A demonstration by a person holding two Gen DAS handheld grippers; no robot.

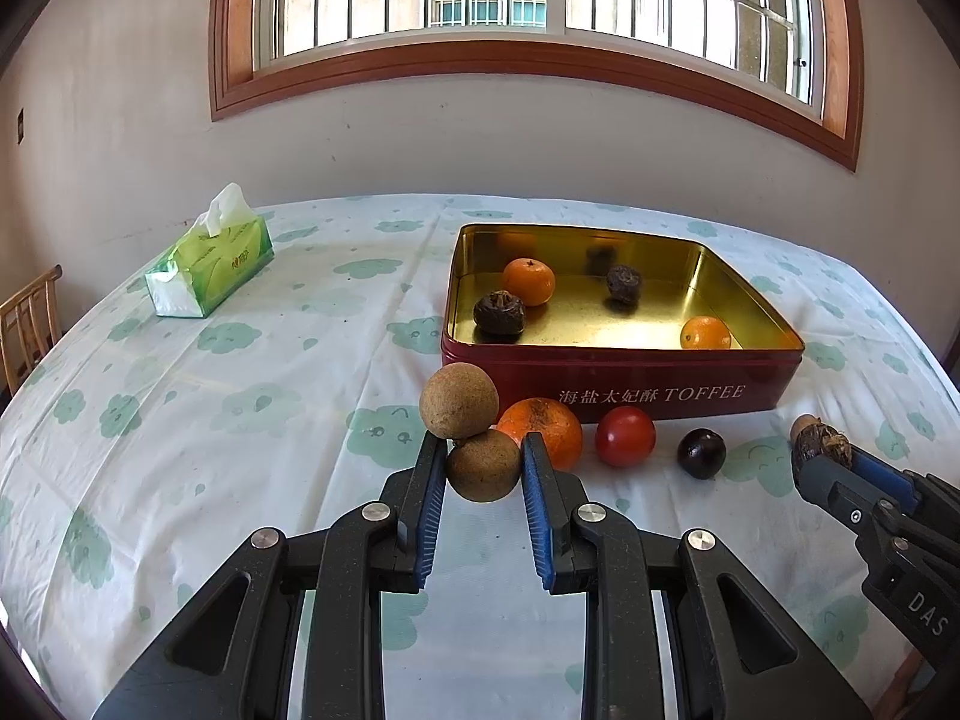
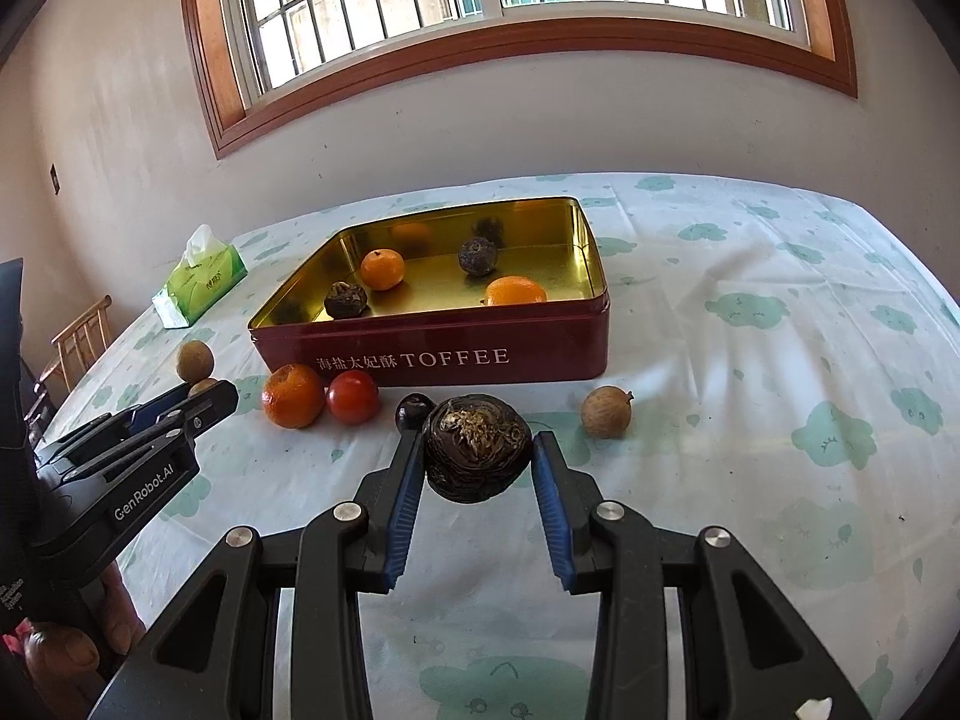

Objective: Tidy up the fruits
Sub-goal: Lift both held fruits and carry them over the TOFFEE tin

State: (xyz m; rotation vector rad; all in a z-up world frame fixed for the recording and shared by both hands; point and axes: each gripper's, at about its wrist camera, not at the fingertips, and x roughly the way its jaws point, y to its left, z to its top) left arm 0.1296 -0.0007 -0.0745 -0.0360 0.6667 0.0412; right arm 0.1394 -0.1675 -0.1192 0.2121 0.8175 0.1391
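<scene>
**Both grippers hold fruit in front of the toffee tin**

Left wrist view: the left gripper (image 1: pixel 483 461) has its blue-padded fingers (image 1: pixel 431 480) clamped on a round tan-brown fruit (image 1: pixel 483 465). A second tan-brown ball (image 1: pixel 459 401) sits just beyond the left fingertip, touching the held one. Past the right fingertip lie a large orange (image 1: pixel 543 431), a red tomato-like fruit (image 1: pixel 625 436) and a small dark purple fruit (image 1: pixel 701 453), lined up before the red rectangular tin (image 1: pixel 624 381) with its gold interior. Inside the tin are two small oranges and two dark wrinkled fruits. Only this view shows the right gripper (image 1: pixel 819 450) from the side, at the right edge, with a dark wrinkled fruit in its tips. A green tissue box (image 1: pixel 210 261) stands far off to the left on the cloud-printed tablecloth (image 1: pixel 180 420).

Right wrist view: the right gripper (image 2: pixel 477 459) pinches a dark, wrinkled round fruit (image 2: pixel 477 456) between its fingers. Only here does a lone tan fruit (image 2: pixel 606 412) appear, just right of the right fingertip. The small dark purple fruit peeks out behind the left fingertip. The left gripper (image 2: pixel 204 397) enters from the left, and a hand (image 2: pixel 72 630) shows beneath it.
</scene>
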